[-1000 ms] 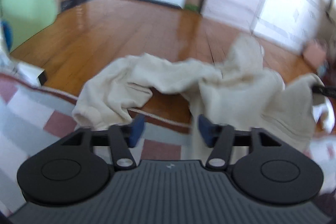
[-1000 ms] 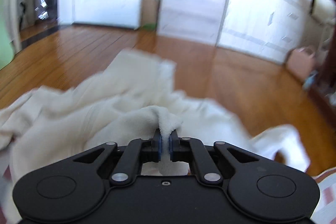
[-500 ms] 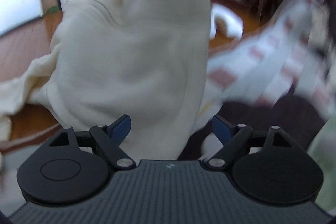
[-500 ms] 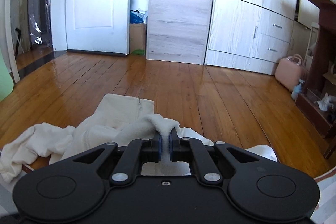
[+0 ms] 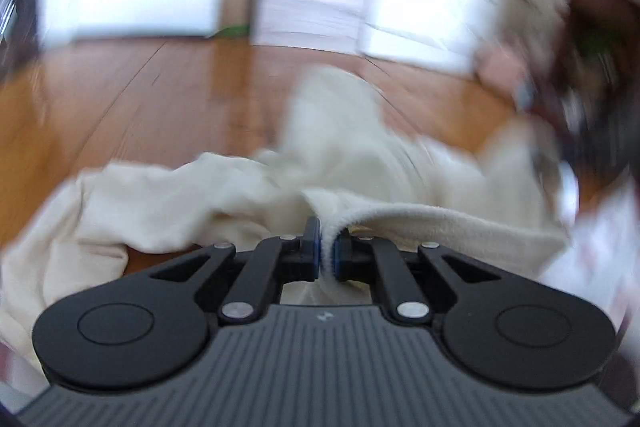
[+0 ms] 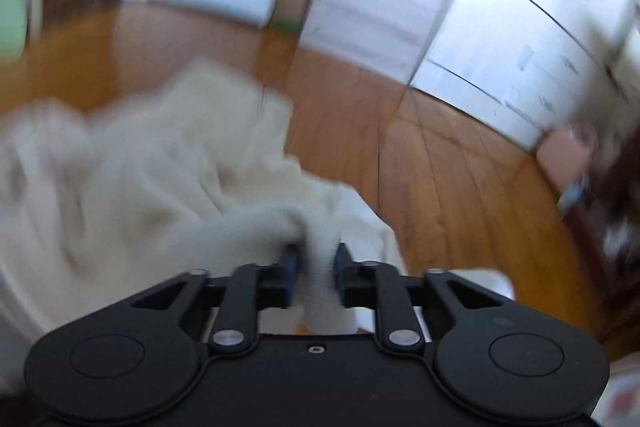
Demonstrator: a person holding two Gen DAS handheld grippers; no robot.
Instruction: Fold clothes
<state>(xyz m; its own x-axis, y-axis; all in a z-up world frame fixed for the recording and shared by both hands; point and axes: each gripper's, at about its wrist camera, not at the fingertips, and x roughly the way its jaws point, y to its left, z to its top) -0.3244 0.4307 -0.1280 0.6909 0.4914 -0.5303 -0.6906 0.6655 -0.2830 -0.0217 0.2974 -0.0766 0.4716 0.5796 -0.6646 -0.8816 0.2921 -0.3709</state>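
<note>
The cream garment (image 5: 360, 163) is hanging bunched between the two grippers, trailing out over the wooden floor (image 5: 132, 95). The left gripper (image 5: 327, 254) is pinching a thick hem, its jaws nearly touching through the cloth. The right gripper (image 6: 316, 267) is gripping a fatter wad, its jaws standing a little apart around it. Both views are blurring heavily. The step in hand is probably spreading the piece out; next, the grippers likely need drawing apart to pull the fabric flat.
</note>
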